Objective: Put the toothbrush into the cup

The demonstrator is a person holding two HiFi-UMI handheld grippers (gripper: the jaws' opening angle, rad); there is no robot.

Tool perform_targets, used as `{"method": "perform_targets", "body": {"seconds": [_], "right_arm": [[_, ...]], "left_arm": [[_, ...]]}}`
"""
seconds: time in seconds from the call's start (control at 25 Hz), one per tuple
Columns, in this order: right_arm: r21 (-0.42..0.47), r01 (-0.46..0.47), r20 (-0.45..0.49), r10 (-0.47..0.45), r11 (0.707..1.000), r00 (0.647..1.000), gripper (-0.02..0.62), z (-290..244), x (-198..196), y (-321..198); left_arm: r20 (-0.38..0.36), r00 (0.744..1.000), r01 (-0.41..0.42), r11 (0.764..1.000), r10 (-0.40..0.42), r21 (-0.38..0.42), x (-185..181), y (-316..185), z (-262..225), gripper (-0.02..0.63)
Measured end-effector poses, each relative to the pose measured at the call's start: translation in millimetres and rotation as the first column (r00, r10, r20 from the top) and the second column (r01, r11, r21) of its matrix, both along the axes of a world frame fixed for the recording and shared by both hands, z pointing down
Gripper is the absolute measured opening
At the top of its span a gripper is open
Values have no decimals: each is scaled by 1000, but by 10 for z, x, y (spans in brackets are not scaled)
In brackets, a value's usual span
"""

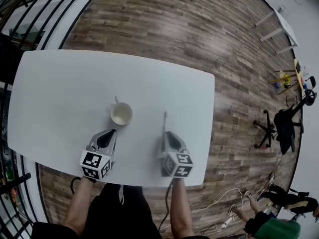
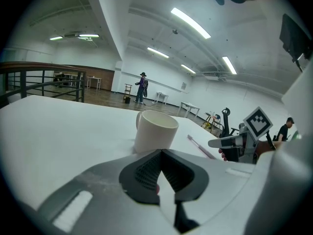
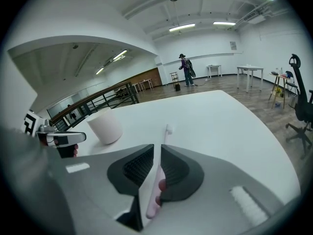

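Observation:
A cream cup [image 1: 121, 114] [image 2: 154, 131] [image 3: 104, 125] stands upright on the white table [image 1: 60, 83], its handle turned to the far side. My left gripper [image 1: 110, 132] [image 2: 161, 153] rests just in front of it, jaws shut and empty. To the cup's right a thin pink toothbrush [image 1: 165, 126] [image 2: 200, 147] [image 3: 164, 141] lies flat on the table, its head pointing away from me. My right gripper [image 1: 166, 133] [image 3: 157, 148] sits over its handle end. The handle runs between the jaws, which stand a narrow slit apart, with a gap showing beside the handle.
The table's near edge runs just below both grippers. Wood floor lies beyond its right edge [image 1: 212, 133], with an office chair [image 1: 279, 126] and cables farther right. A black railing [image 1: 30, 4] runs at the far left. A person [image 2: 142, 87] stands far off in the hall.

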State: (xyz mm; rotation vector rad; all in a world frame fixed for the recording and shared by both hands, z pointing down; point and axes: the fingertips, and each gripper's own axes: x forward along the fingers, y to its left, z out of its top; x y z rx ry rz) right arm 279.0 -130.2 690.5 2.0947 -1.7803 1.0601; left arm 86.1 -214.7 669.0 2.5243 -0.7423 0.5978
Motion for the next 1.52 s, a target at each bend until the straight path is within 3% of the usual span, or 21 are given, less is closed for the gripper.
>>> {"method": "perform_targets", "body": {"seconds": [0.24,0.48,1.16,1.52], "right_arm": [[-32,2,27,-1,1000,1000,114,102,4,-44],[-81,28,75,-22,996,997,151,199,-47,-54],[-135,28,70,-19,990,997,150,304,-26,-55],[-156,43,-31,-48,987,998,89,320,44,-67]], "left_arm": [[-2,1000,12,1000,-12,-2,-24,-72,16,6],[0,1000,20,1000,-20,-13,-42,-78,50,6],[2,999,36,999,-36,-22,-53,-143,91,6],[10,999,41,999,-41,-26,-64,-137,112,6]]}}
